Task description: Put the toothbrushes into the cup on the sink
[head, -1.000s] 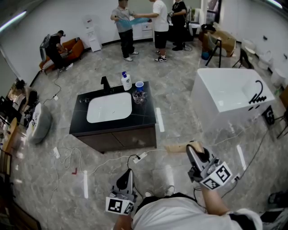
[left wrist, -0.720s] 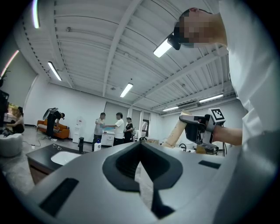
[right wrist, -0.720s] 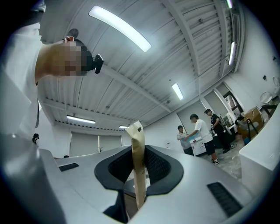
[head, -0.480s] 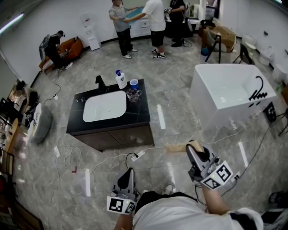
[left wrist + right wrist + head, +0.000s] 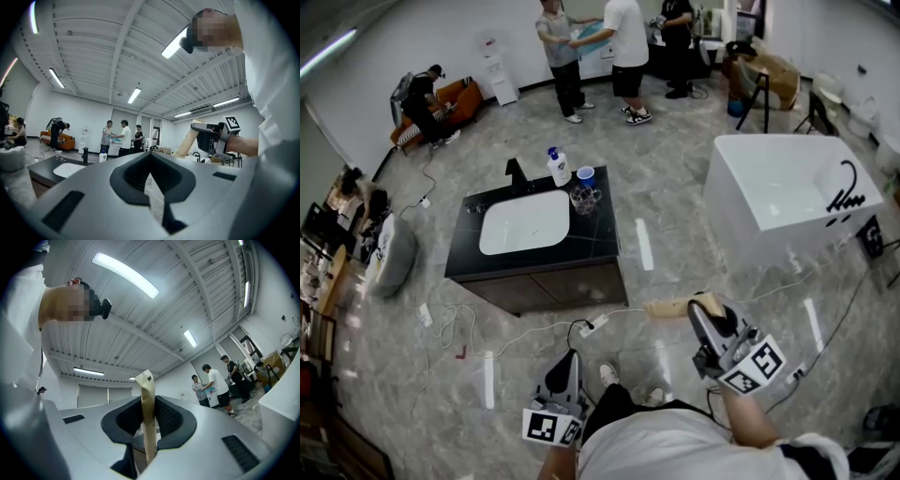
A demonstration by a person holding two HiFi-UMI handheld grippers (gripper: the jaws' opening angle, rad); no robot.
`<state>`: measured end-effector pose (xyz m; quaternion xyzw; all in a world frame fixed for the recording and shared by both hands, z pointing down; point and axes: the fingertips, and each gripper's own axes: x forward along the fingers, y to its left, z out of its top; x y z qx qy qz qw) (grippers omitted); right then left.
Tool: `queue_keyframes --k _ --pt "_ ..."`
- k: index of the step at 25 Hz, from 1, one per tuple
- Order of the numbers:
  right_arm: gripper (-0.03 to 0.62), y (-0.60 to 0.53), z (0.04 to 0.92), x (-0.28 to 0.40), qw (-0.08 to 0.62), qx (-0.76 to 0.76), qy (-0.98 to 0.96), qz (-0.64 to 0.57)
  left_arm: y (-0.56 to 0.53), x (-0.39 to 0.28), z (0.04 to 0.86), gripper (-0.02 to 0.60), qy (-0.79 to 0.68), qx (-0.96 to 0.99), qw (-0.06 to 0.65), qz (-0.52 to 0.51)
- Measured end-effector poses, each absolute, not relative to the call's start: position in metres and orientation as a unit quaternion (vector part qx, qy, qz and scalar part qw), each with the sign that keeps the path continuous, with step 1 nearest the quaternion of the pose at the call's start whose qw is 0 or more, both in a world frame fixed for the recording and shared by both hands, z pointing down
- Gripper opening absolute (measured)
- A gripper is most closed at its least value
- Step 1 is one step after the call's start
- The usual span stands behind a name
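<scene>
right tool (image 5: 701, 309): clamped on one end of a tan paper-wrapped toothbrush packet (image 5: 667, 307). The rest sticks out to the left, roughly level.
left tool (image 5: 567, 361): jaws a little apart with nothing between them, held low near your body.
target: dark desk (image 5: 595, 246) with white basin (image 5: 525, 221), far and left of you, well apart from both tools.
cups: blue cup (image 5: 589, 174) at the desk's far right corner, clear glass (image 5: 584, 199) just nearer. The glass holds something, can't tell what.
step: you're in the carry. The packet hasn't reached the desk and is in no cup.
handling: likely light, with a stiff core inside thin, slick paper. An end grip may let it pivot in the pads, so squeeze firmly without crushing the wrapper.
hold point: your grip at the end looks right, since the free end goes into the cup first.
watch: power strip and cable (image 5: 591, 326) on the floor between you and the desk.
</scene>
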<state>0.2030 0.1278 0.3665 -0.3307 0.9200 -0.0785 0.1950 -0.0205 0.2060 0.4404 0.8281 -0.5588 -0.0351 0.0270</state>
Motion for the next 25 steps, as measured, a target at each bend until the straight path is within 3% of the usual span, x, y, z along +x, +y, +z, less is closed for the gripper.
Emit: queue_keyframes --k 12,25 --pt "0.084 0.129 0.366 0.219 0.181 -0.350 0.917 -0.069 0.192 -0.010 0.446 -0.002 -0.548 0.834 0.032 -0.054" --pt "0.084 0.007 0.365 0.108 0.160 -0.357 0.918 -0.069 0.060 -0.120 0.450 -0.002 -0.539 0.838 0.042 -0.071"
